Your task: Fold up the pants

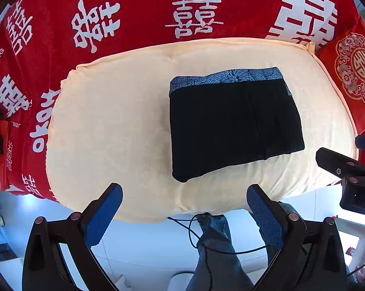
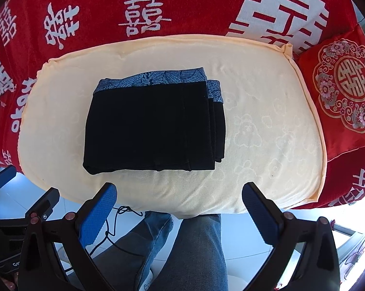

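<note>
the pants (image 1: 233, 126) lie folded into a thick black rectangle on a cream cushion (image 1: 114, 126), with a blue patterned waistband (image 1: 226, 78) along the far edge. in the left wrist view the bundle sits right of centre; in the right wrist view the pants (image 2: 148, 123) sit left of centre, and the stacked layers show as stepped edges down the right side. nothing is touching them.

the left hand-held gripper (image 1: 185, 208) hangs just off the near edge of the cushion, its blue-padded fingers (image 1: 104, 215) spread wide with nothing between them. the right hand-held gripper (image 2: 180, 208) is the same: wide apart, empty, at the lower middle of its frame, short of the cushion (image 2: 267, 133) edge. each shows in the other's view too, the right one at the far right of the left wrist frame, the left one at the lower left of the right wrist frame.

the cushion rests on a red cover (image 1: 138, 7) printed with big white characters, filling the top of both frames. a red embroidered pillow (image 2: 345, 89) with a round floral medallion sits at the right edge, just beside the cushion's corner.

below the grippers, a person's legs in blue jeans (image 2: 197, 249) stand at the bottom of the frame, over a pale tiled floor (image 2: 20, 198). a thin black cable (image 1: 199, 232) loops down in front of them.
</note>
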